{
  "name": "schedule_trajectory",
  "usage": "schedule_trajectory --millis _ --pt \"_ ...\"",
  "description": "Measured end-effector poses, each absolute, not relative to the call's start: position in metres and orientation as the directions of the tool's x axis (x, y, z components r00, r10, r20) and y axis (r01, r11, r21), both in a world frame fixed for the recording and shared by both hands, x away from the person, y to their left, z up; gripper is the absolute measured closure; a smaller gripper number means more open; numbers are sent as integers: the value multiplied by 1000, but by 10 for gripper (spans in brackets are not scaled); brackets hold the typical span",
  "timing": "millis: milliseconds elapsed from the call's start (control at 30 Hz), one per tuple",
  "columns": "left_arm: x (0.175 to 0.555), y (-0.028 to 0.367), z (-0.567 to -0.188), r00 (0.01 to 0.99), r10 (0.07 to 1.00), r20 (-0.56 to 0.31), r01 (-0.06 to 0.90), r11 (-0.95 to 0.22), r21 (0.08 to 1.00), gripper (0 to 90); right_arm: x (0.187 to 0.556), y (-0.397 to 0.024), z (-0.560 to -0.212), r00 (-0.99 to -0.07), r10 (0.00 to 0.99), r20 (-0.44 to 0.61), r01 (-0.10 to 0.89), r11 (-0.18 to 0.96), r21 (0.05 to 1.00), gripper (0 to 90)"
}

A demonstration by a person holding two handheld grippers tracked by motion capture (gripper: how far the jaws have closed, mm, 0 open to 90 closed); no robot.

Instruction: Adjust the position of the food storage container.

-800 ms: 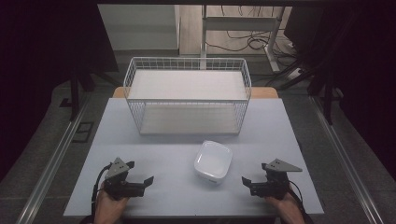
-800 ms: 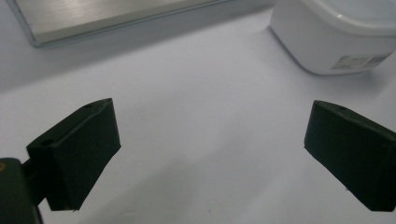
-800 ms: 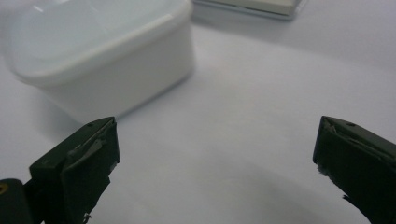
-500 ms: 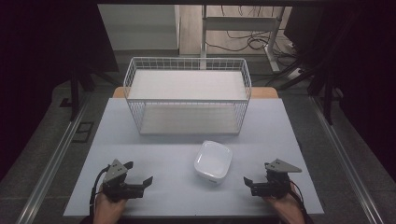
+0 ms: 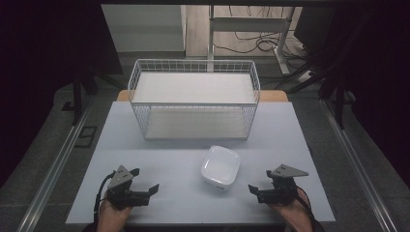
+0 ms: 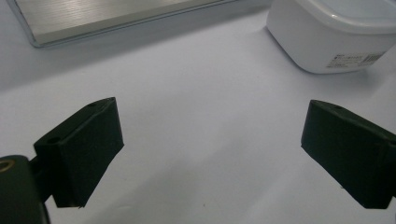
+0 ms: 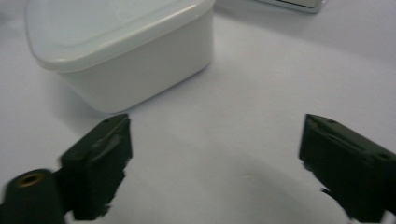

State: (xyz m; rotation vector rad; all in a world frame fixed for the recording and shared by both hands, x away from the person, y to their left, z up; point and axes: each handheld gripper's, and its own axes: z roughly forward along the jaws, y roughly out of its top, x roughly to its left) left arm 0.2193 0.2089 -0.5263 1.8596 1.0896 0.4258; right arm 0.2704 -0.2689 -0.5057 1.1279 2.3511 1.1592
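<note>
A white lidded plastic container (image 5: 221, 166) sits on the pale table (image 5: 159, 150), right of centre and in front of a white wire basket (image 5: 193, 99). Near the front edge, my left gripper (image 5: 143, 180) is open and holds nothing. It stands well left of the container. My right gripper (image 5: 260, 181) is open too and lies just right of the container, apart from it. In the left gripper view the container (image 6: 336, 32) is at the upper right beyond the open gripper (image 6: 215, 154). The right gripper view has the container (image 7: 126, 51) close ahead at the left of the open gripper (image 7: 219, 163).
The wire basket has a flat white bottom panel (image 6: 116, 18) and a shelf-like top, and it spans the back half of the table. Dark floor, metal rails (image 5: 53, 164) and cables surround the table. A hand (image 5: 111, 217) grips each tool at the front edge.
Both grippers have drifted slightly toward the front edge. The container and basket have not moved.
</note>
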Motion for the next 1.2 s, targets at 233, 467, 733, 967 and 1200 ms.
schedule_trajectory --millis 233,467,733,967,1200 --pt "220 205 -528 547 829 -112 516 -229 825 55 275 -254 -502 -724 680 119 513 414 752 562" --pt "221 207 -529 537 834 -125 520 -211 828 61 286 -235 -503 -791 601 113 481 497 722 891" --pt "223 206 -530 542 831 -128 526 -217 822 69 286 -211 -511 -817 567 103 472 555 685 894" --pt "223 208 -530 535 832 -145 533 -199 822 76 279 -179 -512 -854 511 102 431 582 689 893" --pt "224 203 -529 540 827 -159 556 -208 805 72 280 -158 -510 -881 470 49 374 629 681 893"
